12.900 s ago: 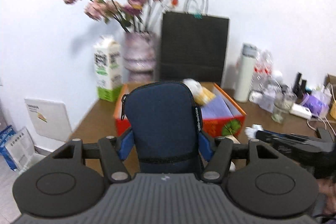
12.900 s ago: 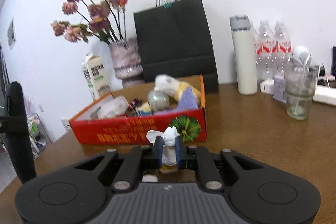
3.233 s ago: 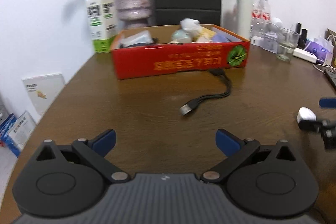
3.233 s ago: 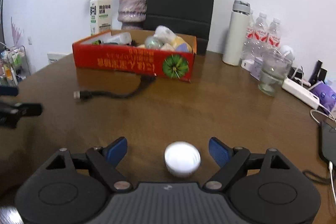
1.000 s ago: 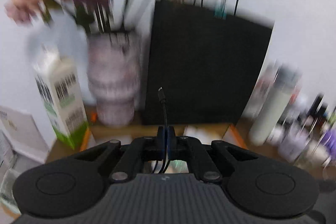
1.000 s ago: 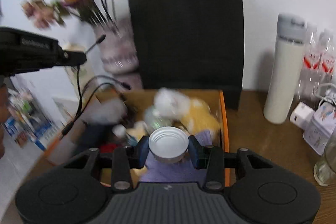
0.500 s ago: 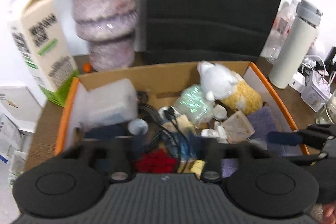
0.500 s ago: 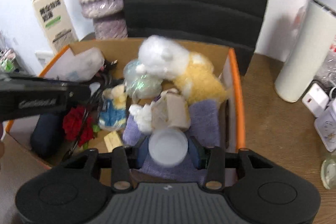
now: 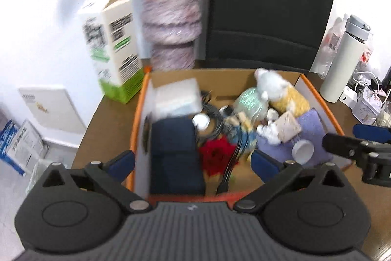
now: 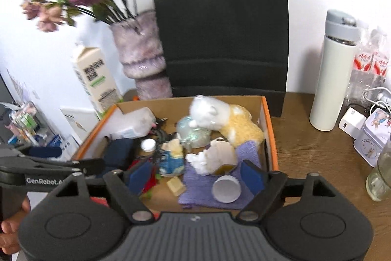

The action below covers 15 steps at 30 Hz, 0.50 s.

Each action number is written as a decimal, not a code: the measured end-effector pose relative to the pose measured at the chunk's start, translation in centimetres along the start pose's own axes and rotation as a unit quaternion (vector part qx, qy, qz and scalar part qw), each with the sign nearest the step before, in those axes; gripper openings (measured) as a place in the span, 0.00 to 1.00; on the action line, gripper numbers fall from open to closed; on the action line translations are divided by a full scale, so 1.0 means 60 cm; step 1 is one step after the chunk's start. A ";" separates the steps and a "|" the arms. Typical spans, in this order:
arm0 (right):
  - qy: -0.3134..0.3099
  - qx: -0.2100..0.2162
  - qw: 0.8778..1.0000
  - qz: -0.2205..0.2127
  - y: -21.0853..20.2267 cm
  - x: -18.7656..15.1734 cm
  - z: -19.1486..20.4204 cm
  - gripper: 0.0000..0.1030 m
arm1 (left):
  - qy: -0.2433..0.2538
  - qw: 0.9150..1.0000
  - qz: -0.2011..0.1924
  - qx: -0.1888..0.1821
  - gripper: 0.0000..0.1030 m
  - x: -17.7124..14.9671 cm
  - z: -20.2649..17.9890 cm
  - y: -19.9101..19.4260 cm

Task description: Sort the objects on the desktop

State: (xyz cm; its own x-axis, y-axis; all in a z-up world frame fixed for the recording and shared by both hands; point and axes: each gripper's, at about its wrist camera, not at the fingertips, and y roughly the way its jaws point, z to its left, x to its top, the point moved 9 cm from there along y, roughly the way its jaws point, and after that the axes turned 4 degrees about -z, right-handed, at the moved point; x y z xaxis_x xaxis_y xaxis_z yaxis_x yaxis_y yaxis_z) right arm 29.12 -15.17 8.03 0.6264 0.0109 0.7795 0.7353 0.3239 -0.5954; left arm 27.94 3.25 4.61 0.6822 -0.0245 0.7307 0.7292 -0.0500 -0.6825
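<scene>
An orange-rimmed cardboard box (image 9: 317,96) (image 10: 268,129) holds several sorted things. A white lid (image 10: 226,188) (image 9: 303,149) lies on a purple cloth (image 10: 246,153) inside it. A black cable (image 9: 228,170) lies beside a red flower (image 9: 215,154) and a navy pouch (image 9: 174,153). A white and yellow plush toy (image 10: 220,118) sits at the back. My left gripper (image 9: 193,160) is open and empty above the box's near edge. My right gripper (image 10: 196,174) is open and empty just above the lid.
Behind the box stand a milk carton (image 9: 112,45), a purple vase (image 9: 171,16) with flowers and a black paper bag (image 10: 220,26). A white flask (image 10: 334,67), water bottles, a charger (image 10: 352,125), a tin (image 10: 372,140) and a glass (image 10: 381,175) stand to the right.
My right gripper has opened and the white lid now lies on the purple cloth. My left gripper has opened; the cable it carried a second ago lies in the box.
</scene>
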 end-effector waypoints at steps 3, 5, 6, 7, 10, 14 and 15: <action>-0.017 -0.008 0.999 -0.048 -0.032 -0.024 0.014 0.79 | -0.002 1.000 -0.015 -0.002 1.00 -0.044 0.005 -0.026; -0.029 -0.015 0.997 -0.073 -0.050 -0.046 0.019 0.83 | 0.002 0.999 -0.034 -0.013 1.00 -0.077 0.001 -0.041; -0.031 -0.018 0.996 -0.083 -0.056 -0.060 0.020 0.83 | 0.007 0.999 -0.049 -0.022 1.00 -0.093 -0.003 -0.047; -0.034 -0.018 0.995 -0.087 -0.059 -0.073 0.021 0.83 | 0.012 0.998 -0.062 -0.030 1.00 -0.111 -0.006 -0.052; -0.033 -0.016 0.995 -0.090 -0.065 -0.121 0.022 0.83 | 0.011 0.997 -0.075 -0.030 1.00 -0.163 -0.008 -0.053; -0.029 -0.025 0.997 -0.067 -0.065 -0.195 0.016 0.83 | -0.009 0.997 -0.073 -0.025 1.00 -0.224 -0.005 -0.052; -0.026 -0.029 0.997 -0.059 -0.064 -0.213 0.014 0.83 | -0.011 0.998 -0.065 -0.020 1.00 -0.241 -0.004 -0.055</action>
State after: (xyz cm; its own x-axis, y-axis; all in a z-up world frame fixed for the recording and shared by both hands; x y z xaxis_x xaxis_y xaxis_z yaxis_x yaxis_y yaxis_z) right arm 18.10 -15.78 0.50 0.5210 0.0251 0.8532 0.8182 0.2698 -0.5076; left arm 15.69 3.55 -3.71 0.5833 0.0070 0.8123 0.8093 -0.0905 -0.5804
